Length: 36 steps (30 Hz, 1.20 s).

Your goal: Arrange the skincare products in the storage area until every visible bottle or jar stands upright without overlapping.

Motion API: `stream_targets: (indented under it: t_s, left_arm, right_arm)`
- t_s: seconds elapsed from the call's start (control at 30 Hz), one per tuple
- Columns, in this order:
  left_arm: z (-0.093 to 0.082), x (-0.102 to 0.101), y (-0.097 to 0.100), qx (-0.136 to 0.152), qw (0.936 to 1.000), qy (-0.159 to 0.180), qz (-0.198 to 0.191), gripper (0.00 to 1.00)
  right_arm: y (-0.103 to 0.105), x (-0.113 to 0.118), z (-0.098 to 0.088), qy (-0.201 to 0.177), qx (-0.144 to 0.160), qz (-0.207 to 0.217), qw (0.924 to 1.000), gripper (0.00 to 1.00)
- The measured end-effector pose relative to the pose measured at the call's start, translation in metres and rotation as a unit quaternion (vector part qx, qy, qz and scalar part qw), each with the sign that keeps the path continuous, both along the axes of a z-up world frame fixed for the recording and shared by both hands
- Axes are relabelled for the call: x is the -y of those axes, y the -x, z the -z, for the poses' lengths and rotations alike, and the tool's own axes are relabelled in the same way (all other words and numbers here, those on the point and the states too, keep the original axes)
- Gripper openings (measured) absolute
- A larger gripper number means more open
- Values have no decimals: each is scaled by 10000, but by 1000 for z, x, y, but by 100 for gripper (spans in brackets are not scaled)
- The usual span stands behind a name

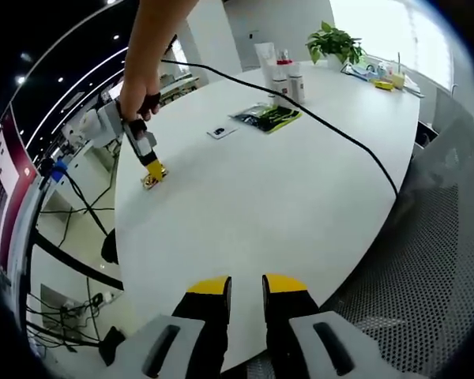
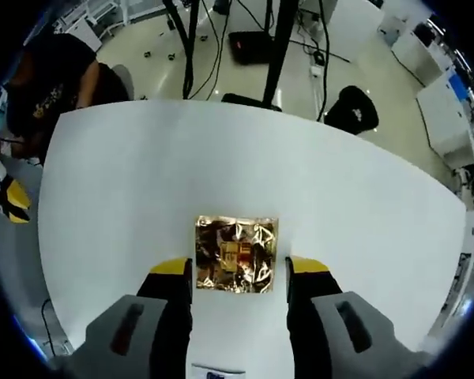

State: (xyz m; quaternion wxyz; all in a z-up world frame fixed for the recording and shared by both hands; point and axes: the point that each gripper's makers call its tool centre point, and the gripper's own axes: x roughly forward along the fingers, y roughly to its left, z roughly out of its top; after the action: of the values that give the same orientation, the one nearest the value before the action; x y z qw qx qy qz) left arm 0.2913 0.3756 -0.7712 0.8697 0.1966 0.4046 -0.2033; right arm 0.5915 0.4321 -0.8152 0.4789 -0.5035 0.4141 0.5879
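A square gold foil sachet (image 2: 237, 254) lies flat on the white table (image 2: 126, 197). My right gripper (image 2: 238, 272) hangs just above it, open, one jaw on each side of the sachet. In the left gripper view the same gripper (image 1: 152, 167), held by a person's hand, points down at the sachet (image 1: 151, 180) near the table's left edge. Several white skincare bottles (image 1: 286, 79) stand upright at the far end. My left gripper (image 1: 246, 286) is over the near table edge, its jaws a narrow gap apart with nothing between them.
A black-and-green pouch (image 1: 267, 117) and a small flat card (image 1: 221, 131) lie in front of the bottles. A black cable (image 1: 332, 130) runs across the table (image 1: 261, 205). A potted plant (image 1: 336, 39) stands at the back. A mesh chair (image 1: 434, 260) is at the right.
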Motion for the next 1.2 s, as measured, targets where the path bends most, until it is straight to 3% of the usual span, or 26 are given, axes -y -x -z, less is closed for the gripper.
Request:
stream_targets:
  t_s: [0.37, 0.5, 0.6, 0.8, 0.83, 0.9, 0.97, 1.03, 1.2]
  left_arm:
    - [1, 0, 0, -16, 10000, -28, 10, 17]
    - [1, -1, 0, -25, 10000, -47, 0, 17]
    - [1, -2, 0, -18, 10000, -52, -12, 17]
    - [1, -2, 0, -38, 10000, -32, -45, 17]
    - [1, -2, 0, -53, 10000, -28, -44, 17]
    - [1, -1, -1, -48, 10000, -18, -44, 17]
    - [0, 0, -1, -32, 10000, 13, -49, 17]
    - [0, 0, -2, -11, 10000, 32, -50, 17]
    - [0, 4, -1, -14, 9999, 119, -31, 18]
  right_arm:
    - [16, 2, -2, -227, -61, -18, 9997, 27]
    - [26, 8, -2, -93, -52, -167, 9998, 11]
    - [21, 11, -2, -91, -11, -197, 9998, 3]
    - [35, 16, -12, -566, -137, 243, 9980, 2]
    - [46, 16, -18, -788, -326, 394, 9956, 2]
    - [60, 20, -31, -1131, -380, 522, 9915, 2]
    - [81, 35, -42, -1212, -551, 787, 9880, 2]
    - [101, 50, -51, -1495, -522, 898, 9833, 2]
    - [168, 109, -61, -1778, -552, 1235, 9747, 1]
